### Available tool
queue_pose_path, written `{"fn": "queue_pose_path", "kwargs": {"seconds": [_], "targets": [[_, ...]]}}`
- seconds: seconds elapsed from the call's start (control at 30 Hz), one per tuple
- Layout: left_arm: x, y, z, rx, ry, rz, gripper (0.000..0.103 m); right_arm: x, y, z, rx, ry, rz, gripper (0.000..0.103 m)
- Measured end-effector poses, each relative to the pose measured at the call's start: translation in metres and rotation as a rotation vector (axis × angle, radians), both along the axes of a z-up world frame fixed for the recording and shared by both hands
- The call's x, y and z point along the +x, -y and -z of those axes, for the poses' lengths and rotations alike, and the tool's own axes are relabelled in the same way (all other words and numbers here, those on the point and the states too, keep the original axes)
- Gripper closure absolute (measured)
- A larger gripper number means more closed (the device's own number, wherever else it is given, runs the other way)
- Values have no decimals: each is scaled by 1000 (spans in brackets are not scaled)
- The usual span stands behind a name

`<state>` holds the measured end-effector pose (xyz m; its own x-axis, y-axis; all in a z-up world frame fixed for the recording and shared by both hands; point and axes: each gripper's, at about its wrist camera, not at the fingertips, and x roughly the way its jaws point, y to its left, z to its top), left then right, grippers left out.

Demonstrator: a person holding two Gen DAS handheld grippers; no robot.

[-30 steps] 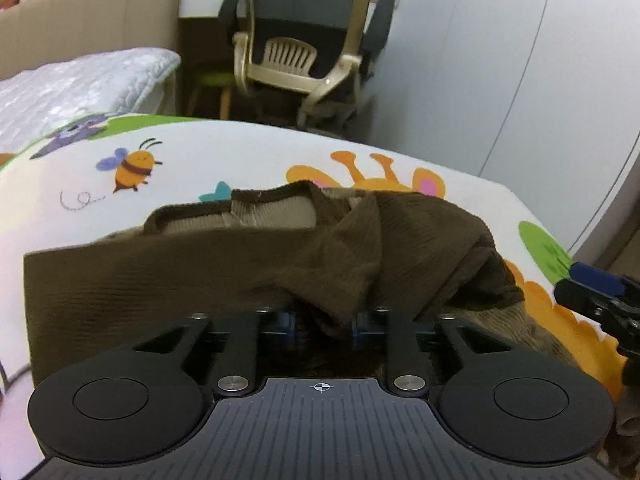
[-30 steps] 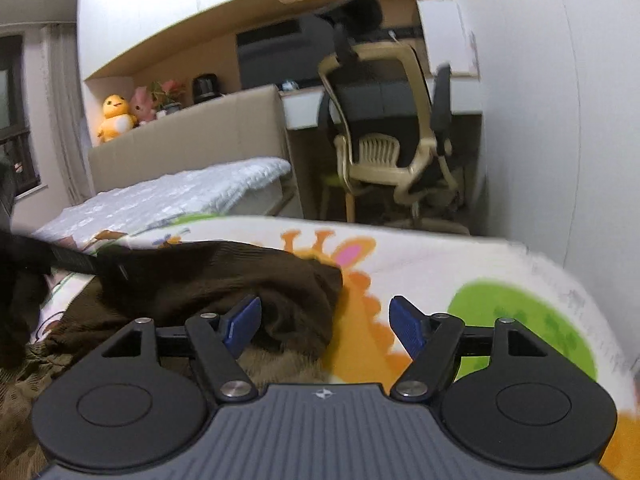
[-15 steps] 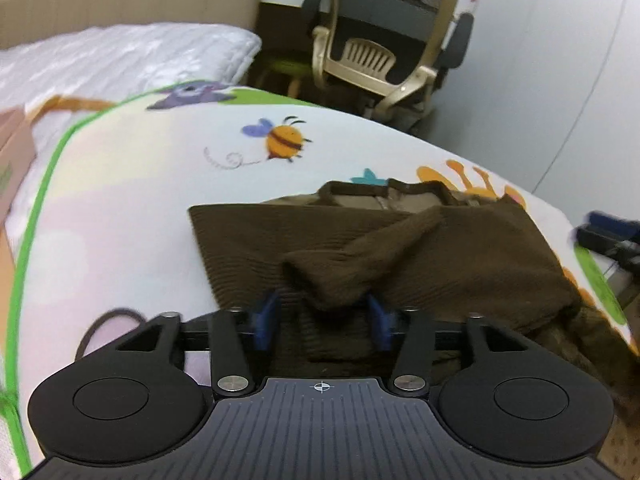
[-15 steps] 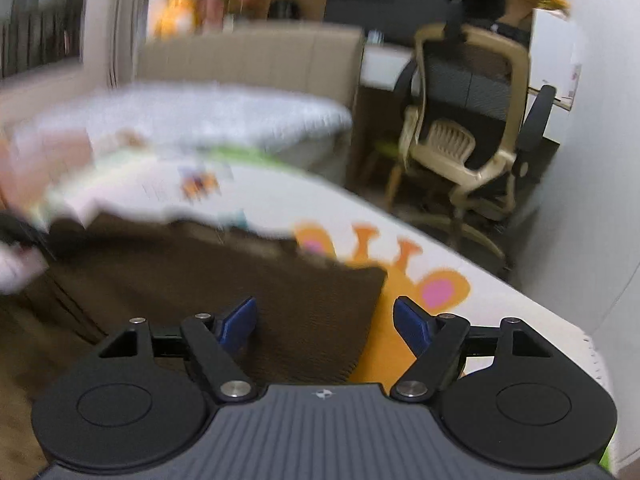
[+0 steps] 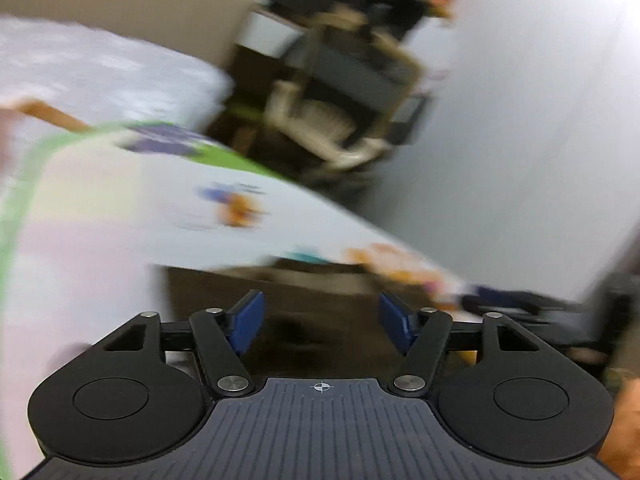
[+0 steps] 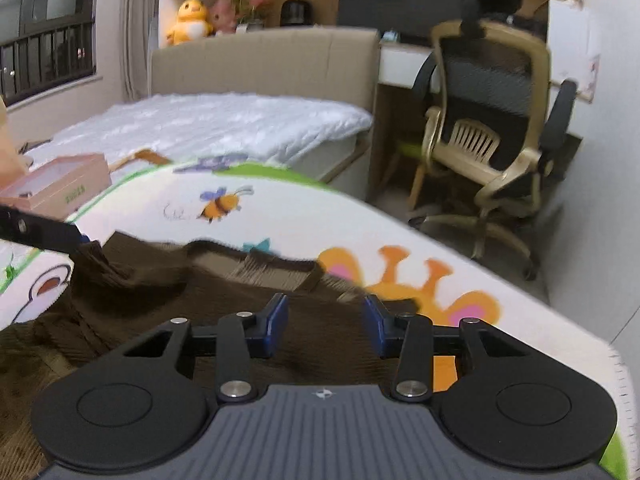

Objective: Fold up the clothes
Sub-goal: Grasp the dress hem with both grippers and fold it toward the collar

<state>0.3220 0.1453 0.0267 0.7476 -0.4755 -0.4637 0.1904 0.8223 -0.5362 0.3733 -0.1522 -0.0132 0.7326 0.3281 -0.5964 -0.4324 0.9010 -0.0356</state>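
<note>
A brown knitted sweater (image 6: 192, 296) lies on the cartoon-print mat (image 6: 304, 216), collar toward the far side. My right gripper (image 6: 326, 322) hovers low over the sweater's right part. Its jaws are closing, with cloth lying under and between the blue pads, which do not press on it. The left wrist view is motion-blurred. There my left gripper (image 5: 320, 320) stands open above the sweater (image 5: 304, 292) with nothing pinched. In the right wrist view the left gripper (image 6: 44, 232) reaches in from the left, its tip at the sweater's left edge.
A beige office chair (image 6: 492, 140) stands past the mat's far edge, by a desk. A bed with a white quilt (image 6: 224, 124) lies at the back left, with a pink box (image 6: 56, 188) beside it. A white wall (image 5: 520, 120) runs along the right.
My left gripper opened, let the sleeve drop onto the sweater, and swung off to the left. My right gripper moved in over the sweater and its jaws narrowed.
</note>
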Motion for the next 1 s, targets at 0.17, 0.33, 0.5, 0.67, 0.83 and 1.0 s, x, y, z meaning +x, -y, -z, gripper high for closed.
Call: {"fn": "queue_pose_path", "kwargs": {"seconds": [0.17,0.33,0.5,0.67,0.83,1.0], "targets": [[27,18,37,145,-131,-42,51,28,-6,31,-17,-118,41,56],[16,-13,16,117,-82,-111,26,38,39,2,191,-124,139,56],[30,-58,14,42,-159,-269,25,72,63,20,284,-213,322,56],[56,-44,47,39,-250,-288,25,83,38,42,268,-220,305,56],[64,-17,44,162,-211,-319,75,75,10,31,127,-144,241,90],[29,-27,18,120,-143,-243,93,17,55,-27,300,-91,151,91]]}}
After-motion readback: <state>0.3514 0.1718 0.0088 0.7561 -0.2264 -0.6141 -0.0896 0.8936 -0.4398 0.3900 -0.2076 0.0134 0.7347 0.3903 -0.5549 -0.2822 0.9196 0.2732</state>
